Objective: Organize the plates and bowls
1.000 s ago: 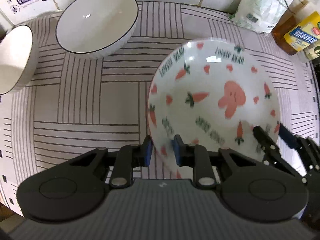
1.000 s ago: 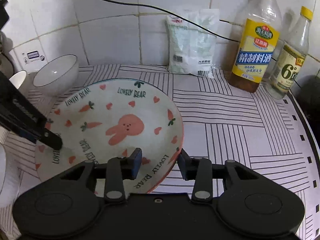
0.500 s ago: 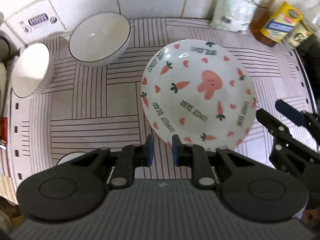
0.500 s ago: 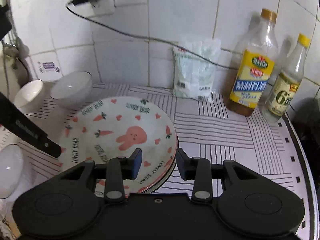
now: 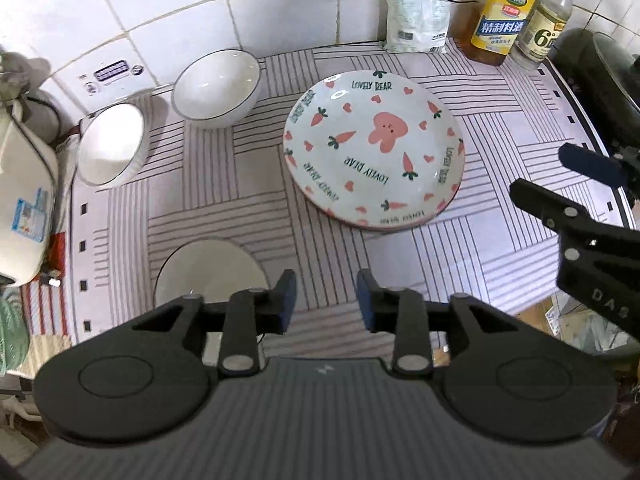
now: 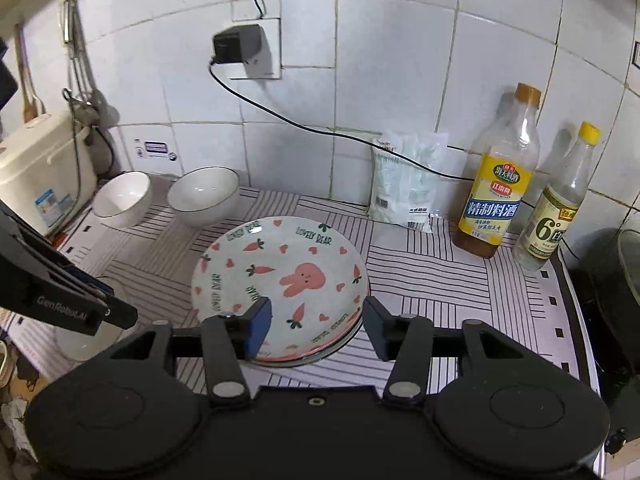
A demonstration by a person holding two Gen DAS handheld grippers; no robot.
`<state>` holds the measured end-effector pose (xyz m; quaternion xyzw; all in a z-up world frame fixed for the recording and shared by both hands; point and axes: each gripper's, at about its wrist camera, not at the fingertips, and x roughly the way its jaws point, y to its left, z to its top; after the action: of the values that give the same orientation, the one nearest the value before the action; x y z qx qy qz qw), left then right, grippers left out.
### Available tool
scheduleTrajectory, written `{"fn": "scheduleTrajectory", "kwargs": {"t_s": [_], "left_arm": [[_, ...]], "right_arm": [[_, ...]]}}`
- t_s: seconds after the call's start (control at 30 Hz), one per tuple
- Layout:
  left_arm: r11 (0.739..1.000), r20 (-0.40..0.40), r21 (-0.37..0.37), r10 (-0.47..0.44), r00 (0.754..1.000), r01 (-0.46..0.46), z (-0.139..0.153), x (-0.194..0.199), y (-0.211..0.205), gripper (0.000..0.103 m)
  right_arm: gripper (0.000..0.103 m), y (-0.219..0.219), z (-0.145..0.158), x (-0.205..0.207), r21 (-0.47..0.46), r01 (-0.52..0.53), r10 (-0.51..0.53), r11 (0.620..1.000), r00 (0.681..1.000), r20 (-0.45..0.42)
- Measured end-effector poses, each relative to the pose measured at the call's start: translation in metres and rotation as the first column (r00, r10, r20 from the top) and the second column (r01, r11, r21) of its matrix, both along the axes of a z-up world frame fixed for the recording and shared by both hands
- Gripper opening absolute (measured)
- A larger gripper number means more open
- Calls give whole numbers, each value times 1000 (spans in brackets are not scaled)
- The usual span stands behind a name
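- The rabbit plate [image 5: 374, 148] lies flat on the striped mat [image 5: 224, 200], as the top of a short stack: rims of at least one more plate show beneath its near edge in both views (how many I cannot tell).
- The left gripper [image 5: 326, 298] hangs above the mat's near side, its jaws spread with nothing between them, clear of the plate.
- The right gripper [image 6: 316, 320] hangs over the plate's near rim, jaws spread wide and holding nothing; the blue pad [image 6: 259, 330] of one finger overlaps the rim in the picture, though I cannot tell whether it touches it.
- I judge the plate-stacking step finished, and the bowls to be the step now in hand.
- Three white bowls stand apart: the back bowl [image 5: 218, 82] near the tiled wall, the left bowl [image 5: 111, 144] just beside it toward the white appliance [image 5: 22, 200], and the near bowl [image 5: 210, 276] partly hidden behind the left gripper's fingers.
- The next move likely calls for the left gripper to take one bowl by its rim, one finger inside and one outside, and nest it in another (the near bowl sits closest to it).
- Thin glazed rims are slippery, so the grip probably needs to be deep and the lift level.
- The oil bottle [image 6: 496, 196], the vinegar bottle [image 6: 554, 216] and the white bag [image 6: 406, 180] stand at the back right, well apart from the bowls.
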<state>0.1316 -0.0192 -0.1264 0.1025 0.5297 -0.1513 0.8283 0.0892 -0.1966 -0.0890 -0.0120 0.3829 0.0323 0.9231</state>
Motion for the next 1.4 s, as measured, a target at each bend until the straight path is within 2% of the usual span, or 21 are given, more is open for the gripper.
{"fn": "scheduleTrajectory", "kwargs": {"t_s": [0.17,0.3,0.37,0.5,0.6,0.7,0.9,1.03,1.13,1.2,1.4], "left_arm": [[1000,9,17,10,1000,-10,8,-25,13,44],[999,9,12,32,999,-32,13,-39,28,54],[999,2,0,37,999,-37,14,-43,35,58],[1000,6,5,24,1000,-24,16,-46,48,67],[1000,-3,-12,25,1000,-25,16,-47,64,70],[999,-7,-31,34,999,-34,12,-46,84,75],[996,-22,-68,57,998,-58,-1,-38,123,82],[996,-3,-75,56,998,-56,-10,-27,149,87],[995,24,-86,56,998,-54,-23,-13,167,88],[993,21,-101,64,998,-61,-36,-2,179,88],[986,-14,-136,99,995,-100,-77,21,200,87]], "right_arm": [[70,5,11,-19,6,-25,25,1000,1000,4],[74,12,17,-29,-7,-43,43,999,999,4],[90,15,19,-32,8,-56,57,998,998,-22],[91,23,23,-41,19,-88,88,996,996,-24],[91,34,25,-45,-13,-112,112,994,994,-22],[92,43,26,-50,0,-132,132,991,991,-15],[92,74,20,-62,13,-189,189,982,981,41],[93,103,9,-67,1,-241,241,970,968,69],[98,116,-11,-69,59,-273,262,960,954,146],[98,124,-31,-65,95,-272,258,958,956,138],[98,162,-89,-57,78,-287,280,955,955,95]]}}
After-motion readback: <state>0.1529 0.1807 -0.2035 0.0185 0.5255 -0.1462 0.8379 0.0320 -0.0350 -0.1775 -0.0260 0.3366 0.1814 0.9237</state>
